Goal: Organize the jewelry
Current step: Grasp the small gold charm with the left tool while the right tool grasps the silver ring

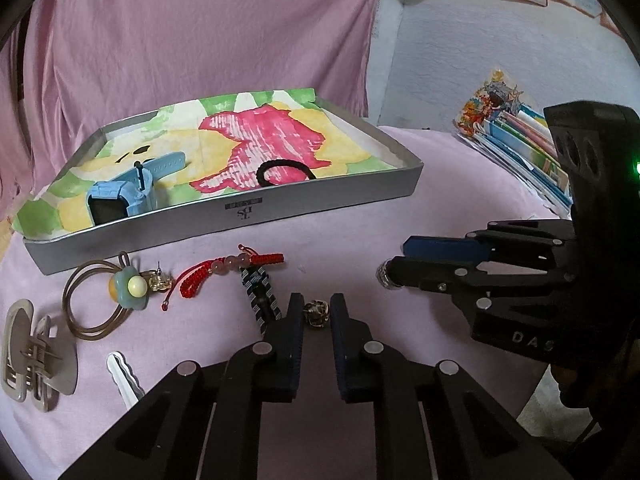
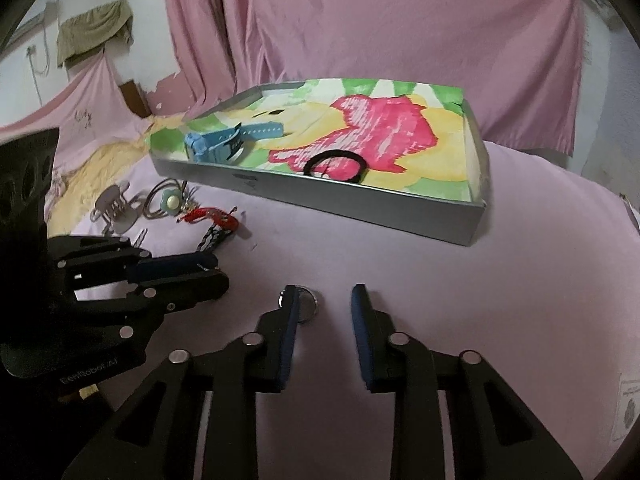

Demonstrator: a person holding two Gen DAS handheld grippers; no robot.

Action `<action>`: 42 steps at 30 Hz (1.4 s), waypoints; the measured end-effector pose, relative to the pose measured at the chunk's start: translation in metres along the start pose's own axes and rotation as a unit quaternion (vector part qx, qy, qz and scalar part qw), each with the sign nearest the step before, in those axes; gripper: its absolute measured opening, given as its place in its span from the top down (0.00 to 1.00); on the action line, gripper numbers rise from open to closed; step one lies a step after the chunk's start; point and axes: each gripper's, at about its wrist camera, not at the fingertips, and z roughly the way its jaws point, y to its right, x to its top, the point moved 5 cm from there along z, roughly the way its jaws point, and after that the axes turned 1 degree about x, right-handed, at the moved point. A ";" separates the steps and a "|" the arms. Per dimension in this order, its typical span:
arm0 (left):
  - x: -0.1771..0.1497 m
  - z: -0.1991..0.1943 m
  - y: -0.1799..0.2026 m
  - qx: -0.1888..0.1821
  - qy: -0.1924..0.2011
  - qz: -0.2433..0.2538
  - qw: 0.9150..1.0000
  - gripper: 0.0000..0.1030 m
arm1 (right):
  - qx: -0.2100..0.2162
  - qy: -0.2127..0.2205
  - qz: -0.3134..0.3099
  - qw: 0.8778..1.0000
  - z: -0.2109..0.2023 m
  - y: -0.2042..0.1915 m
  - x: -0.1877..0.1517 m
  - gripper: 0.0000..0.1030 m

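Here, left gripper [image 1: 316, 312] parted around a small bead [image 1: 316, 313]; right gripper [image 2: 325, 300] released, ring [image 2: 307, 305] beside its left finger.

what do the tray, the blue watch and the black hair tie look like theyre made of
Tray: probably thin metal or metallic-coated card; smooth silver-grey walls with a dull sheen, lined with painted paper.
Blue watch: likely plastic or silicone; matte light-blue strap with punched holes, dark glossy screen.
Black hair tie: looks like fabric-covered elastic; soft matte loop without shine.
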 end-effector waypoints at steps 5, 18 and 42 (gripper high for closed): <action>0.002 -0.006 -0.004 -0.010 0.017 -0.015 1.000 0.88 | 0.008 -0.008 -0.012 1.000 0.000 -0.003 0.002 0.95; 0.043 -0.024 -0.028 0.000 0.079 -0.059 0.995 0.88 | 0.031 0.027 0.009 0.999 -0.009 0.004 0.022 1.00; 0.019 -0.013 -0.032 -0.007 0.049 -0.079 0.996 0.88 | 0.048 0.008 0.022 0.999 -0.001 -0.009 0.005 0.74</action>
